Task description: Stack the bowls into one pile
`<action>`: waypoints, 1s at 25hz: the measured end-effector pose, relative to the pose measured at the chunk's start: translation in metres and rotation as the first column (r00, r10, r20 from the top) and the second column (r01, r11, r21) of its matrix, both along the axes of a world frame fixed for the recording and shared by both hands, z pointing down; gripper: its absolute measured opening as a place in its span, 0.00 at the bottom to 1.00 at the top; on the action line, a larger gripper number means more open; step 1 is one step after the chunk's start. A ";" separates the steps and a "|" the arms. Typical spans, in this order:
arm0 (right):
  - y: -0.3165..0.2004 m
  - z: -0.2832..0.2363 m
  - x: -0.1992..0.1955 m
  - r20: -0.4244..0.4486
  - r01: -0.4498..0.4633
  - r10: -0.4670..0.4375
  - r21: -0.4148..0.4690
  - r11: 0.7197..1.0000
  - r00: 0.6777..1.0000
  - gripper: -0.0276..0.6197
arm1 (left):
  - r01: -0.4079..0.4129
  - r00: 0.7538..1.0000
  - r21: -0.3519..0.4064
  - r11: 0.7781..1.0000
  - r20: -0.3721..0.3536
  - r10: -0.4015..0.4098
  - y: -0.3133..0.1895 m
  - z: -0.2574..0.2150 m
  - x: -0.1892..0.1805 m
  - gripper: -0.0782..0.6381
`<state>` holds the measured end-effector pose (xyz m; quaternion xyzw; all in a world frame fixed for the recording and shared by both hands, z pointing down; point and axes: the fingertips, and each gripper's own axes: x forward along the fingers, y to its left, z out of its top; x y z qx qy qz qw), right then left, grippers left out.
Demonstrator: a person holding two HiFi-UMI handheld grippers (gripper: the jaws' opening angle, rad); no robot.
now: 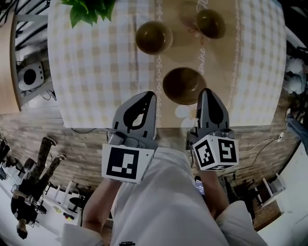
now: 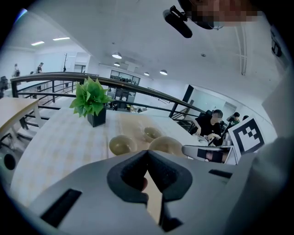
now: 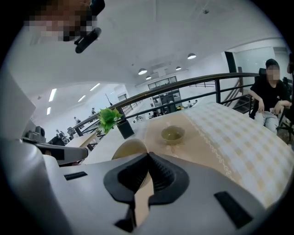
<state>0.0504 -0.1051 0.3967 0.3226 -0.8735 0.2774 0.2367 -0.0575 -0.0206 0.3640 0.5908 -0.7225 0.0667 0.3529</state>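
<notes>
**A:** Jaws?

**B:** The left gripper [image 1: 150, 97] and right gripper [image 1: 208, 93] are both clenched on nothing, at the near edge of the checked-cloth bench [image 1: 96, 72].

**A:** Bowls?

**B:** Three round brown ceramic bowls [image 1: 153, 37] sit apart, the nearest bowl [image 1: 184, 85] just ahead. Open first, pinch one rim, lift level.

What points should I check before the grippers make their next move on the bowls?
1. Bowls upright: nearest bowl, far left bowl, far right bowl, ok.
2. Bowls in one pile: not ok, all three stand apart.
3. Grippers empty: left gripper, right gripper, ok.
4. Jaws open for a grasp: not ok, both pairs are together.
5. Plant away from the bowls: ok, off to the far left.
</notes>
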 end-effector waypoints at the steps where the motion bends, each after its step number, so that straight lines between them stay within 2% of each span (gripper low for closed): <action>1: 0.000 -0.003 -0.007 0.005 0.006 -0.006 0.007 1.000 1.000 0.10 | 0.004 1.000 0.005 1.000 0.004 -0.004 0.001 -0.003 -0.006 0.14; 12: -0.008 -0.021 -0.074 0.028 0.061 -0.062 0.055 0.997 0.998 0.10 | 0.026 0.999 0.047 0.999 0.036 -0.028 0.001 -0.019 -0.056 0.14; 25: -0.033 0.012 -0.124 0.002 0.040 -0.040 0.064 0.997 0.999 0.10 | 0.038 0.999 0.032 0.999 0.001 -0.038 -0.008 0.016 -0.099 0.14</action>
